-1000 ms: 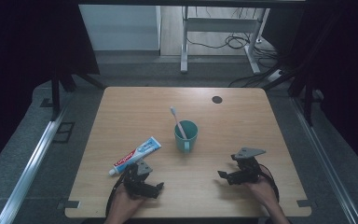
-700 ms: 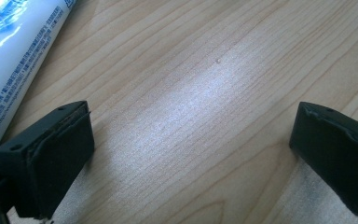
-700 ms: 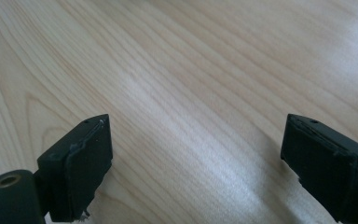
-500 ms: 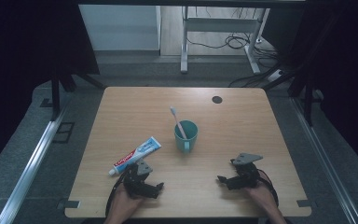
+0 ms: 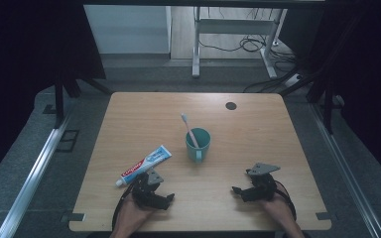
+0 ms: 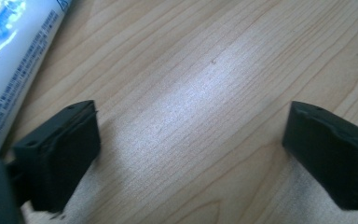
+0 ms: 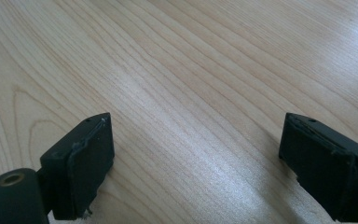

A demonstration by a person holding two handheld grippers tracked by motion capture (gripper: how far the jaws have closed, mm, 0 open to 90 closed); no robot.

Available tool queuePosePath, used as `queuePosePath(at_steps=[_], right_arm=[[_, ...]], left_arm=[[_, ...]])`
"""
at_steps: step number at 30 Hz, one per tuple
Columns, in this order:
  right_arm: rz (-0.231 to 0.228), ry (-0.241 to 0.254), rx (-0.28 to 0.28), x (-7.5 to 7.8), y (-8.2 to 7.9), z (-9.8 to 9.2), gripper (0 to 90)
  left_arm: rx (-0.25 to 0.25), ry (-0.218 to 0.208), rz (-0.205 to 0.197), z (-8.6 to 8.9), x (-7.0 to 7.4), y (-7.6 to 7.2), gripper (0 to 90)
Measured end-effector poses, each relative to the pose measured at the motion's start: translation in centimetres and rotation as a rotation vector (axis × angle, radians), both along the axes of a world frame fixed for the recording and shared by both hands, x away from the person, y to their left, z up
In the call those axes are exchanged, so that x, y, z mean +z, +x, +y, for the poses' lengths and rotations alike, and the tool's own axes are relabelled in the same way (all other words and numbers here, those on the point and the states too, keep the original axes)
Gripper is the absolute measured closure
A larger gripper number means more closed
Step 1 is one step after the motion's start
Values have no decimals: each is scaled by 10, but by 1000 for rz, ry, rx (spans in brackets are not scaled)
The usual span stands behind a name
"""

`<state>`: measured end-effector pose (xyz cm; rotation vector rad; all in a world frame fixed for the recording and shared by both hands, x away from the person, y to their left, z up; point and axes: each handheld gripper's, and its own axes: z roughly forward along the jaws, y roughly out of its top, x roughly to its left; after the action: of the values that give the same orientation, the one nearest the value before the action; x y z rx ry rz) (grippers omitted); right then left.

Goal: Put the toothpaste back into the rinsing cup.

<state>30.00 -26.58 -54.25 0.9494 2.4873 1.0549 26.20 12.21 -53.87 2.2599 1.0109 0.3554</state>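
Since the earlier frame, the right gripper (image 5: 239, 191) moved lower in the frame. Both grippers rest with jaws apart. The toothpaste (image 5: 144, 165) lies just beside the left gripper (image 5: 166, 199), toward upper left.

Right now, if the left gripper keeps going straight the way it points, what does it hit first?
Probably nothing: the left gripper, open, faces bare light wooden table. The white and blue toothpaste tube lies just off to its left.

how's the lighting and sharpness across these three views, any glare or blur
High view: dim overall, dark drapes at both sides, table evenly lit, cup and toothpaste tube readable though small. Left gripper view: a pale sheen on the wood between the open tongs, and the tube washed out bright at the upper left. Right gripper view: wood grain crisp, soft glare at the upper right, tongs open.
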Motion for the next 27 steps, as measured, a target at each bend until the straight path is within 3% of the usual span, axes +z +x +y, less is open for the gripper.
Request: queuePosePath(at_steps=[2,7,8,10,11,15,22,27], right_arm=[[0,0,-1,0,0,0,102],[-1,1,-6,0,0,0,103],[-1,1,-6,0,0,0,103],[-1,1,-9,0,0,0,103],[-1,1,-9,0,0,0,103],[-1,1,-12,0,0,0,103],[-2,1,-18,0,0,0,103],[-2,1,-20,0,0,0,103]], left_arm=[[-3,2,-10,0,1,-1,95],[-12,-4,-31,3,9,-1,327],[-12,-18,-27,5,12,0,327],[-12,-52,-15,10,16,2,481],[-12,-52,-15,10,16,2,512],[-18,-59,-13,16,20,7,594],[-53,-70,41,25,31,22,828],[-18,-73,40,32,43,30,893]])
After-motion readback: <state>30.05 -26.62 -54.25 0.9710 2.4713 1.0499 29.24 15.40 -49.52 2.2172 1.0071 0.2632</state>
